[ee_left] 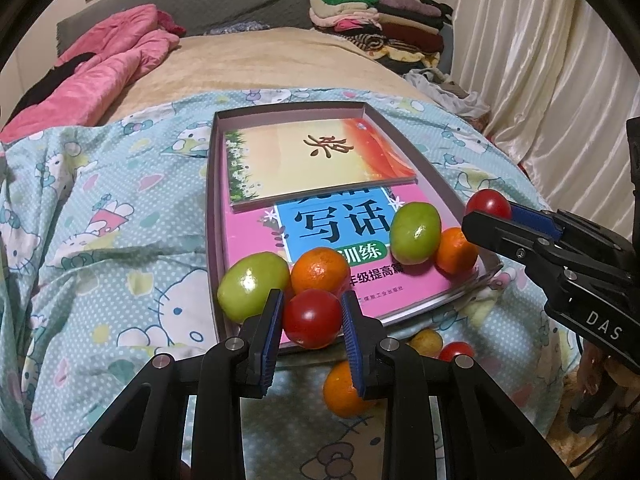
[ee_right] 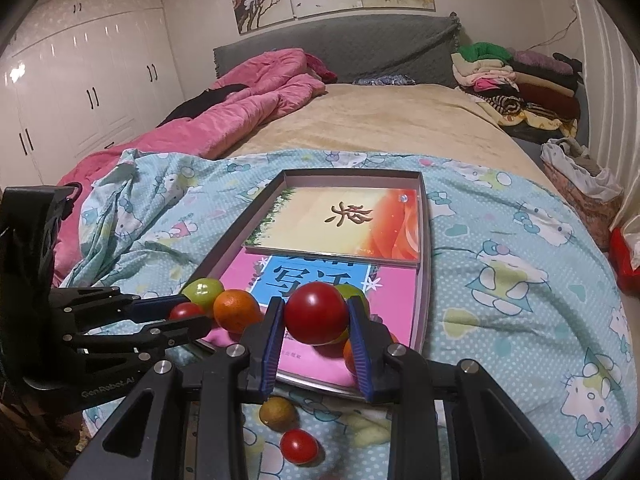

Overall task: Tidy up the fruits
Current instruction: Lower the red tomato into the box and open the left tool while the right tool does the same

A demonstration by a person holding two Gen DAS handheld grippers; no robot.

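Tomatoes sit clamped in both tools: left gripper grasps a red tomato, right gripper another tomato, above the tray, oranges just beyond.

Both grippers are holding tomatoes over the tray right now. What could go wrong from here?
1. The left gripper and right gripper each pinch a red tomato between narrow pads; squeezing harder could bruise or split it.
2. The books in the tray look tilted, so released fruit may roll toward the near edge.
3. An orange and other loose fruit lie on the bedsheet below and could be knocked.
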